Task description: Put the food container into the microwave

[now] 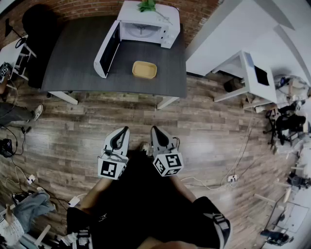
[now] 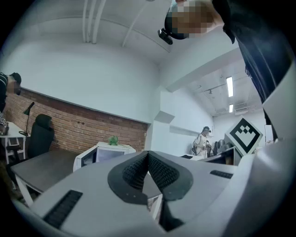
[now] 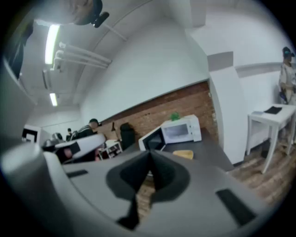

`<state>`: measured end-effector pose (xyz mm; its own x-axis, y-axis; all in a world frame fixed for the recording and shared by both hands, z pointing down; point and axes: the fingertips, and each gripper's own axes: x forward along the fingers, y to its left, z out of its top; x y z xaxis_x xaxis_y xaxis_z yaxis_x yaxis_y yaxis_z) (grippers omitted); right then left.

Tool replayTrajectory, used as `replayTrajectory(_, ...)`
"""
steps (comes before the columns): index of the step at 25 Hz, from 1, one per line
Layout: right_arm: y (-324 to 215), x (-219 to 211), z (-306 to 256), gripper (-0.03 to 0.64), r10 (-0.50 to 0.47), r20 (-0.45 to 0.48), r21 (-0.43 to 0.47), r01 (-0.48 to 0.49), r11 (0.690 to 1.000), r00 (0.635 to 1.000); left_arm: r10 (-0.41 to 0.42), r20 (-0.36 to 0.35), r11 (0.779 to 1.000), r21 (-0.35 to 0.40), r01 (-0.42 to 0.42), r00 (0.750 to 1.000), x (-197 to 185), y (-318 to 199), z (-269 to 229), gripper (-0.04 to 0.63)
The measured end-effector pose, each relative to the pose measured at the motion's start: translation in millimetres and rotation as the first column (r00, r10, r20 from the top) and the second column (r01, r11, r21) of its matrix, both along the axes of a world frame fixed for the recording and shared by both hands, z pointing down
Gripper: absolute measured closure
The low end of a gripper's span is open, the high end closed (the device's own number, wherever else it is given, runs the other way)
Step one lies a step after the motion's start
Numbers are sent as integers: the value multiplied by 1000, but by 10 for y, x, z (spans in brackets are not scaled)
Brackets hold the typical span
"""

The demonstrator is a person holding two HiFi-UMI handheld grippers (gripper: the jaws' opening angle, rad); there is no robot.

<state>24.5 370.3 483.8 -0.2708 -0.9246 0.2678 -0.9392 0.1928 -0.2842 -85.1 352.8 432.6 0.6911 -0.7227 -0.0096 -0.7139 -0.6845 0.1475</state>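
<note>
A yellow food container (image 1: 144, 69) lies on the dark table (image 1: 77, 63) in front of a white microwave (image 1: 146, 24) whose door (image 1: 107, 51) hangs open to the left. The right gripper view shows the same container (image 3: 183, 154) and microwave (image 3: 178, 130) far ahead. Both grippers hang close to the person's body, well short of the table, over the wood floor. My left gripper (image 1: 120, 134) is shut with nothing in it, jaws touching (image 2: 148, 169). My right gripper (image 1: 156, 133) is also shut and empty (image 3: 149, 169).
A small green plant (image 1: 147, 5) sits on the microwave. A white desk (image 1: 245, 73) stands to the right, a black chair (image 1: 36, 24) at the table's left end. Cables and equipment lie on the floor at both sides. People stand in the background.
</note>
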Motion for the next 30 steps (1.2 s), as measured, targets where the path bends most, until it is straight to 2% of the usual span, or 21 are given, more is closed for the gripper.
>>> replayTrajectory(19,54,132,-114,584,-35,20,36,34,999,999,-15,6,1000,-5,15,1000,171,49,-22,560)
replayTrajectory(30,137,532,15,584,-79,35,29,78,997,996,-47,26,999,-4,47,999,595,116,-19,560)
